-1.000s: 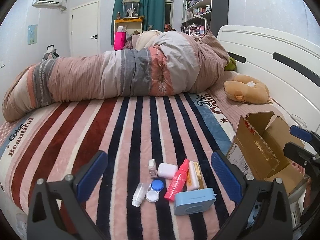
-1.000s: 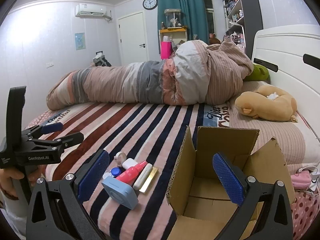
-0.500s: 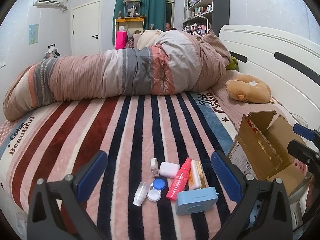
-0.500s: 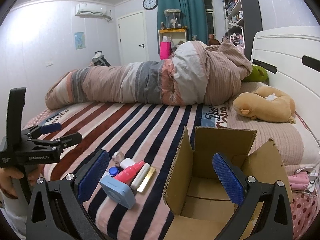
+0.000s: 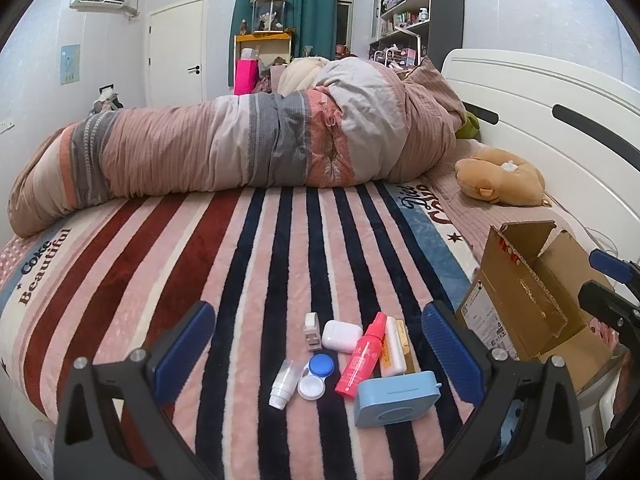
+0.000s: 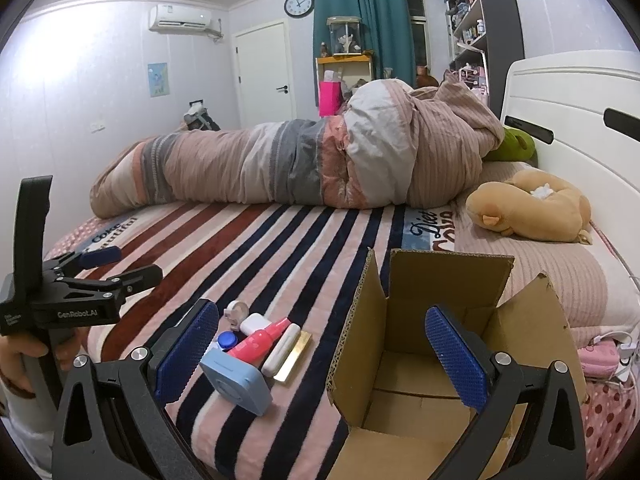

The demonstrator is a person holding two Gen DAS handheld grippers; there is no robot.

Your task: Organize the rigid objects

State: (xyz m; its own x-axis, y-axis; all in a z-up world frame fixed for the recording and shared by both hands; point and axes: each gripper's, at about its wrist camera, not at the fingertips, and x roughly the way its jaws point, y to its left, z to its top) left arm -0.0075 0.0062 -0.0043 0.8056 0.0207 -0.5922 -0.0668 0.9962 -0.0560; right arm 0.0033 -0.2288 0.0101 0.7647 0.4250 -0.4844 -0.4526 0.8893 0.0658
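Black left tool (image 6: 116, 266) reads "GenRobot.AI"; blanket (image 6: 430, 228) "Diet".

On the striped blanket (image 5: 280, 248), a cluster of small items (image 5: 352, 356) lies at 6 o'clock. The cardboard box (image 5: 532, 308) stands at its 3 o'clock. The rolled duvet (image 5: 248, 148) lies behind, at 12 o'clock; the plush toy (image 5: 500, 180) at 2 o'clock.

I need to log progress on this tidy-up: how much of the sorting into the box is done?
Done: nothing visible; what shows of the cardboard box interior is bare. In hand: nothing; the left gripper and right gripper are both open. Left: everything, including the blue case, red spray bottle, white earbud case, contact lens case and small tube, all on the striped blanket.
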